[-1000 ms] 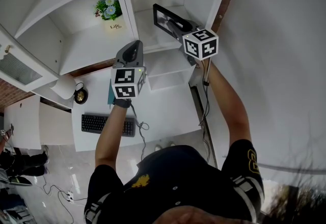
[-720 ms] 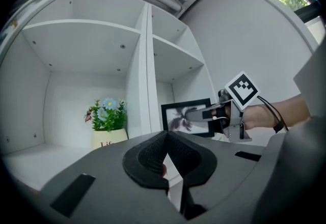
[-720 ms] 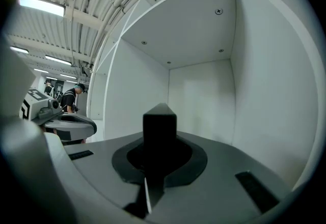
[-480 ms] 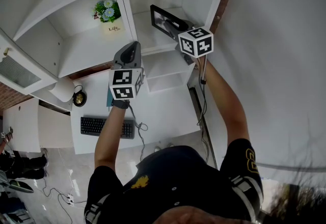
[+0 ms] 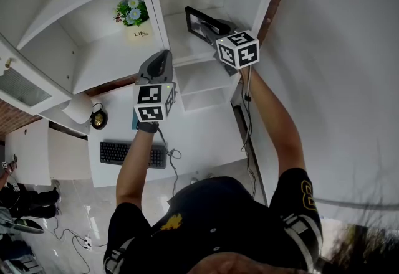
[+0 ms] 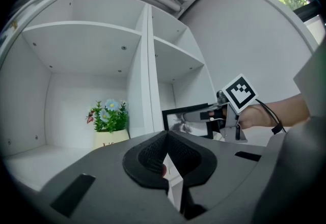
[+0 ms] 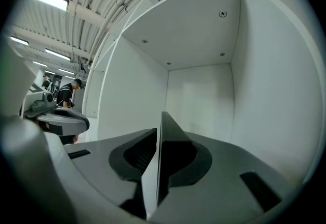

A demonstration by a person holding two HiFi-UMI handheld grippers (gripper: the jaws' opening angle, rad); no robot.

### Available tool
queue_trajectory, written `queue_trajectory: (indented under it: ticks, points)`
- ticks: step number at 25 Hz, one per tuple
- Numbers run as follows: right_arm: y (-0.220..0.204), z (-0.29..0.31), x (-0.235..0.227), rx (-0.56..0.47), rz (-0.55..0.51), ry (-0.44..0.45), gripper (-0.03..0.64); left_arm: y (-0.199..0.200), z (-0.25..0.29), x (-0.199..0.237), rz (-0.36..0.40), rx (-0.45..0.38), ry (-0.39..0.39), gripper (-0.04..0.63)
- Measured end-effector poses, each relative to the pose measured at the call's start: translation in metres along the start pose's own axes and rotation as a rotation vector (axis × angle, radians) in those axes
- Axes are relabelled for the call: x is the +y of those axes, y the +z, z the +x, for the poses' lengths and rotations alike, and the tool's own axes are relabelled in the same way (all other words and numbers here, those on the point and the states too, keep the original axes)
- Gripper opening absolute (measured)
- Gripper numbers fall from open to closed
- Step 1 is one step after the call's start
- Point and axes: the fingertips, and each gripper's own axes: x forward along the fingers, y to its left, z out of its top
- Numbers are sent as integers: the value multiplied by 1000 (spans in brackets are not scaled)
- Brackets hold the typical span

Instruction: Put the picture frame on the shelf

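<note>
The black picture frame (image 5: 201, 22) stands upright in the right-hand compartment of the white shelf unit (image 5: 187, 50). My right gripper (image 5: 219, 29) reaches into that compartment at the frame's near end. In the right gripper view the frame (image 7: 160, 136) shows edge-on between the jaws of that gripper (image 7: 159, 142); they are opening, with a gap beside the frame's white face. The left gripper view shows the frame (image 6: 189, 118) on its shelf board. My left gripper (image 5: 164, 55) hangs in front of the shelf's divider, its jaws (image 6: 165, 152) together with nothing in them.
A pot of flowers (image 5: 134, 16) stands in the compartment to the left of the frame's. Below the shelf is a white desk (image 5: 199, 136) with a black keyboard (image 5: 132, 153) and a small round black object (image 5: 98, 118). A white wall runs along the right.
The right gripper with the frame has shifted slightly up and left into the compartment. The left gripper has barely moved.
</note>
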Motion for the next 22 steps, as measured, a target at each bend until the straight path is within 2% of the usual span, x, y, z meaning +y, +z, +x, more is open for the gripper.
queue_trajectory:
  ticks: [12,22]
  points:
    - [-3,0,-5,3,-6,-3,84,0,0,-4,-1,1,-4,18]
    - [-2,-2,-7,4,-9,-4,84,-1,-1,-6,1,9,-1,18]
